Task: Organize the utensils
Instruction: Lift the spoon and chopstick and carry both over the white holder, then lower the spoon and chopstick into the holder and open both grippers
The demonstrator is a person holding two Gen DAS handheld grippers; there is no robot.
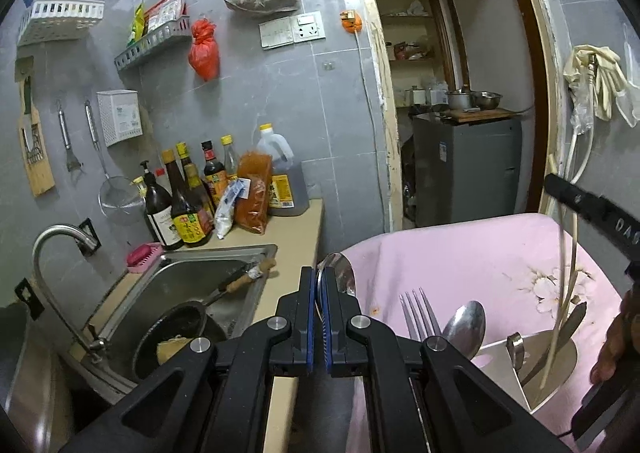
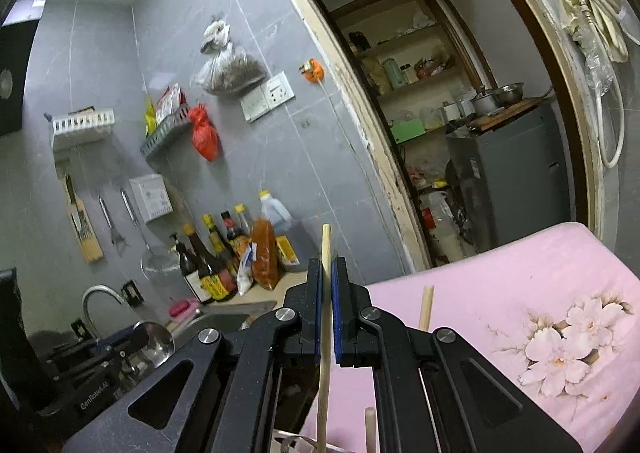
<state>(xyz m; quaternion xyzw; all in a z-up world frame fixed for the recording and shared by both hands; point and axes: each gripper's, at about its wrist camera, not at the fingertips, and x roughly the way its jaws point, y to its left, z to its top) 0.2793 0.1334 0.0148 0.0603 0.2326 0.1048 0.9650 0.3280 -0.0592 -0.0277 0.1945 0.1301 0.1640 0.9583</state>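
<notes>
My left gripper (image 1: 319,277) is shut on a steel spoon (image 1: 338,273) and holds it upright, its bowl sticking up past the fingertips, above the counter edge. It also shows in the right wrist view (image 2: 154,341). My right gripper (image 2: 327,273) is shut on a pale chopstick (image 2: 326,245) that stands upright between the jaws. In the left wrist view the right gripper (image 1: 592,209) hangs at the far right, the chopstick (image 1: 564,293) reaching down into a steel utensil holder (image 1: 532,365). A fork (image 1: 418,313) and another spoon (image 1: 466,325) stand in the holder. Two more chopstick ends (image 2: 426,307) rise beside my right gripper.
A pink flowered cloth (image 1: 460,253) covers the surface under the holder. A sink (image 1: 224,265) with a dark pan (image 1: 176,329) and a tap (image 1: 52,245) lies at the left. Sauce bottles (image 1: 188,205) stand behind it. A doorway with a grey fridge (image 1: 468,165) is beyond.
</notes>
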